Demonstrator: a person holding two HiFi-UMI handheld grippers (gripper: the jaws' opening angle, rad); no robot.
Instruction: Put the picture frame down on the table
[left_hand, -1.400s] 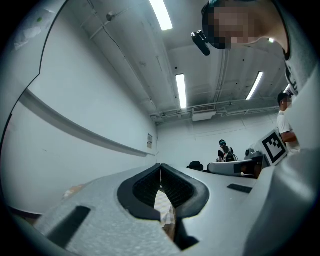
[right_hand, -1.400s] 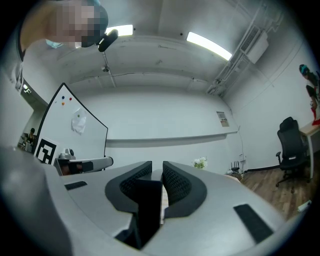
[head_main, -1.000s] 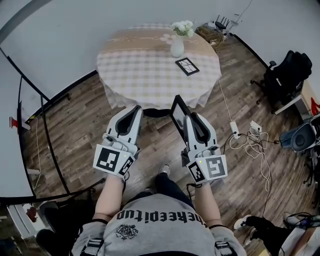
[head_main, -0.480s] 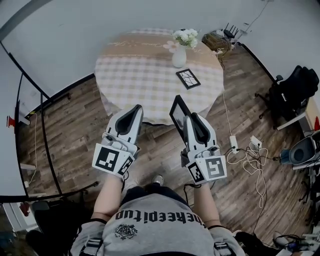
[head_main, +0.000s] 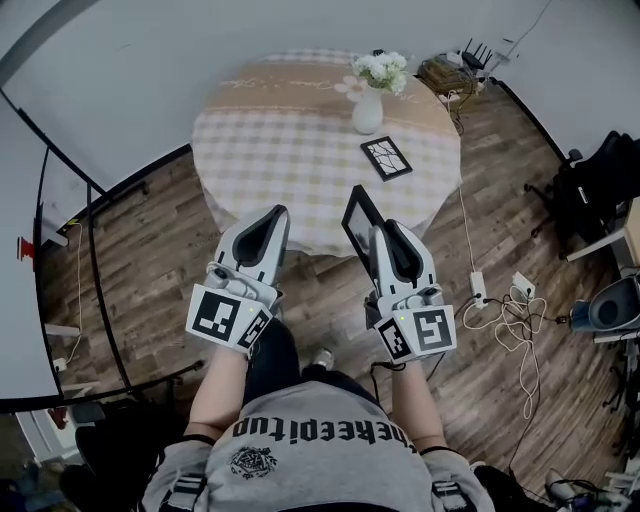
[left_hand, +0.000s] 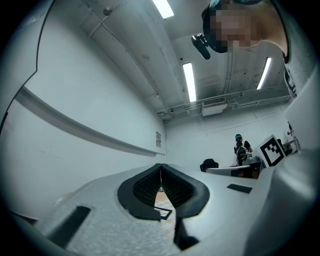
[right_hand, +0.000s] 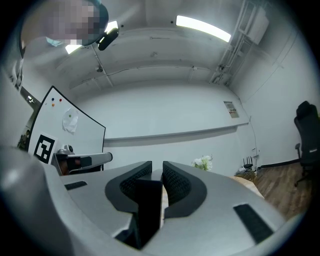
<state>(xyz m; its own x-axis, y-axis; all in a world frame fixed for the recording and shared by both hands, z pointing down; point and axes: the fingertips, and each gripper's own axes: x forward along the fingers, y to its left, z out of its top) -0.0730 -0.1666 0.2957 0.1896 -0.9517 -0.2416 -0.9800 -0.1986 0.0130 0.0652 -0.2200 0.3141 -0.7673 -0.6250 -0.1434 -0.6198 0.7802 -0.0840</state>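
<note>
Picture frame (head_main: 358, 218): where is it sitting?
— I'm holding it on edge in my right claw (head_main: 384, 236), clenched tight, near the tabletop's (head_main: 300, 150) front edge. Left claw (head_main: 268, 222) is sitting pinched closed, empty. I'm aiming to tilt it flat before releasing, clear of the vase (head_main: 367, 112).

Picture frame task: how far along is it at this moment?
Done: the black rectangular picture frame is clamped in the right tongs. In hand: it hangs on edge, not yet on the round checked-cloth table. Left: laying it on the cloth, where a second black frame lies flat near the white flower vase. Left tongs are shut, empty.
</note>
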